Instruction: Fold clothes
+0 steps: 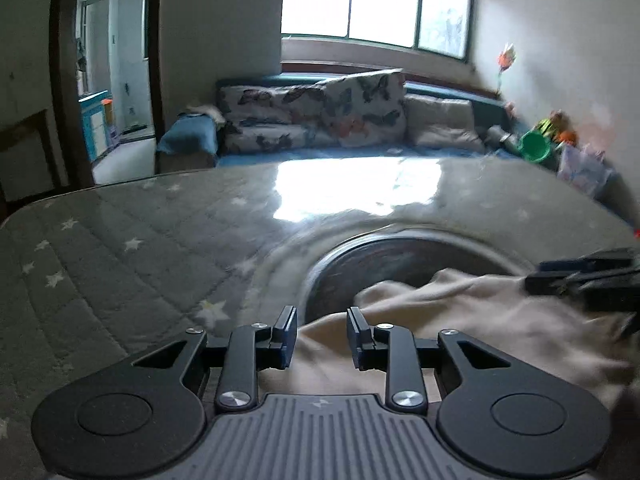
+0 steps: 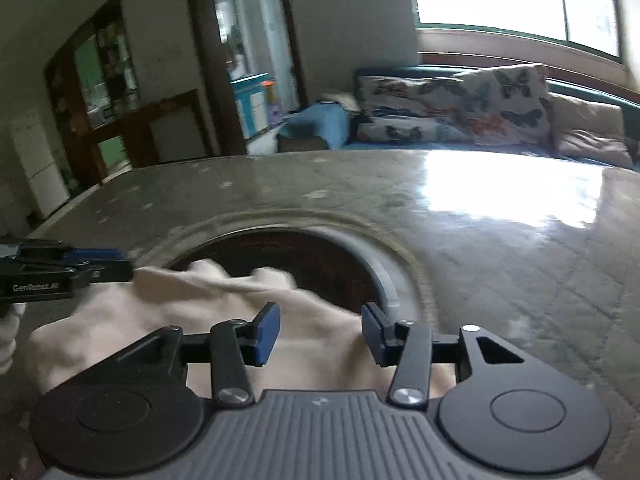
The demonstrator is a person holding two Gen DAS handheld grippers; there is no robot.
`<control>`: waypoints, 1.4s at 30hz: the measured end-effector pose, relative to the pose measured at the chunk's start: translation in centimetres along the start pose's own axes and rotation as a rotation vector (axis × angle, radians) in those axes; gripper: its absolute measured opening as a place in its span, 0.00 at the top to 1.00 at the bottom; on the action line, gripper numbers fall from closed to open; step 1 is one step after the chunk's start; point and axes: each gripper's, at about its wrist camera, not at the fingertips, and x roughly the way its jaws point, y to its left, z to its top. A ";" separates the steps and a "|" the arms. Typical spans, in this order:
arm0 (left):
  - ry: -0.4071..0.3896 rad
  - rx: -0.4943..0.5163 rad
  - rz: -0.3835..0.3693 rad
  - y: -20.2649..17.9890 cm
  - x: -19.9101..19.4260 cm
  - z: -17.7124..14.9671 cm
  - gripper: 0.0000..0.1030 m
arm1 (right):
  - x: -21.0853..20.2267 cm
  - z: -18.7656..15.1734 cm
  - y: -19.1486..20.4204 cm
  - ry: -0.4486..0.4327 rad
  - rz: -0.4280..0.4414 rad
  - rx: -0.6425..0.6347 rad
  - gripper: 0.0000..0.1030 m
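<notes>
Here the left gripper (image 1: 322, 336) and right gripper (image 2: 320, 336) both stand with fingers apart over the cream garment (image 2: 224, 308), apparently not pinching it; the table (image 1: 120, 248) lies beneath.

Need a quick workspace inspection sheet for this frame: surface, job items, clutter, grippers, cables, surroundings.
Surface: grey star-print table cover under a glossy sheet, with a round recess.
Job's things: beige garment, rumpled, partly over the recess.
Clutter: nothing seen on the table.
Grippers: left gripper and right gripper both open above the garment, nothing pinched.
Cables: nothing seen.
Surroundings: sofa with butterfly cushions, window, doorway, toys.
</notes>
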 end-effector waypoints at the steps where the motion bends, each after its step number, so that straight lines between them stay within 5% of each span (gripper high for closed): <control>1: 0.001 0.015 -0.010 -0.5 -0.1 -0.3 0.59 | 0.4 -0.2 0.5 0.015 0.009 -0.013 0.52; 5: 0.051 0.093 0.030 -1.8 1.0 -2.0 0.57 | 0.4 -1.1 1.5 0.023 -0.019 -0.078 0.45; 11: -0.005 0.027 0.046 -0.6 -1.8 -2.0 0.50 | -4.0 -1.6 -0.6 -0.043 -0.018 0.001 0.30; 18: -0.003 -0.078 0.101 0.6 -4.3 -3.5 0.33 | -6.4 -4.4 -4.7 -0.029 -0.114 0.133 0.28; 29: 0.102 -0.148 0.076 0.4 -4.2 -5.1 0.31 | -5.8 -5.4 -3.6 -0.031 -0.081 0.153 0.23; 37: 0.118 -0.165 0.081 0.4 -4.3 -5.2 0.33 | -5.7 -5.6 -2.1 -0.030 -0.151 0.094 0.26; 42: 0.114 -0.151 0.097 -0.1 -4.4 -5.4 0.33 | -5.7 -5.8 -1.8 -0.029 -0.109 0.086 0.30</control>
